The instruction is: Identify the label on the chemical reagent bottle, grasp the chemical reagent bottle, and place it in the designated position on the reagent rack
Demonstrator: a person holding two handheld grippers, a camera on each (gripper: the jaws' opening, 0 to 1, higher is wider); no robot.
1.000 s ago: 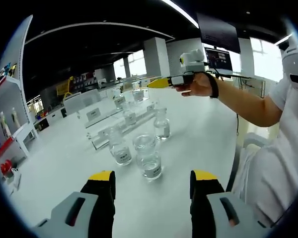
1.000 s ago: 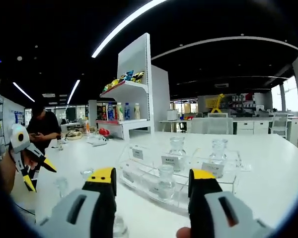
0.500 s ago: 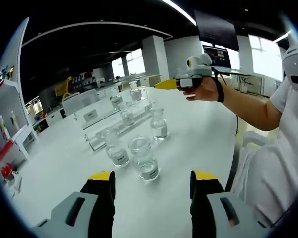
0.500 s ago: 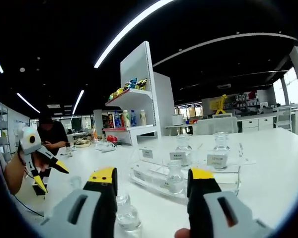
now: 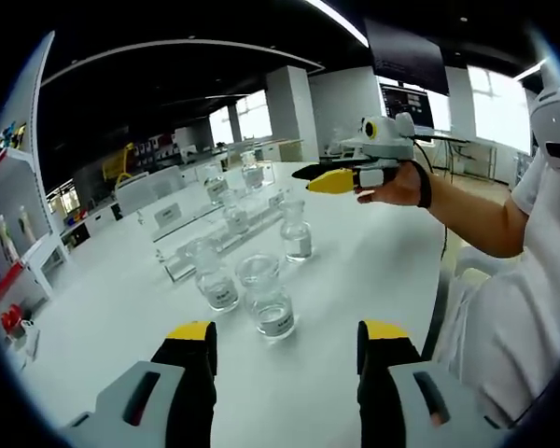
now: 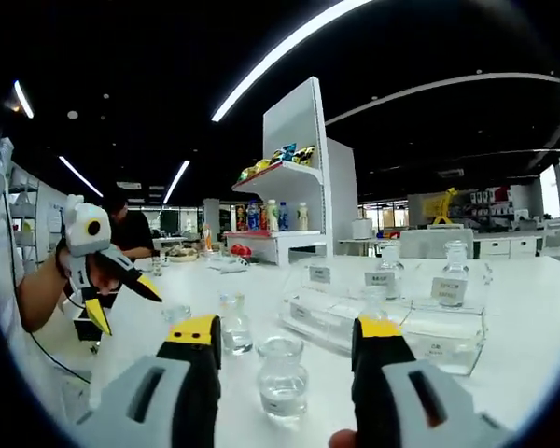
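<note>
Left claw (image 5: 285,341): jaws apart, nothing between them, held low over the white table (image 5: 121,317). Right claw (image 6: 285,341): released too, jaws wide, no load; a fingertip peeks in at the bottom edge of the right gripper view.

Out from the left claw: nearest reagent bottle (image 5: 268,299), clear glass w/ white label, just ahead and roughly centred on the jaw gap. Second bottle (image 5: 212,276) just beside it, third bottle (image 5: 296,233) further back nr the clear reagent rack (image 5: 198,233). Rack carries label cards and a few bottles already.

Right gripper view: wide-mouth bottle sits between the jaw tips but beyond them, not touching. Rack to the right-rear w/ cards on its front.

Progress (my est.): early. No bottle grasped, none lifted; at least three loose on the table. Left to do: read label, grip, carry, seat in matching slot.

Unclear: label text on bottles and cards illegible, too small/blurred. Designated slot can't be told. Rack's far end cut off.
</note>
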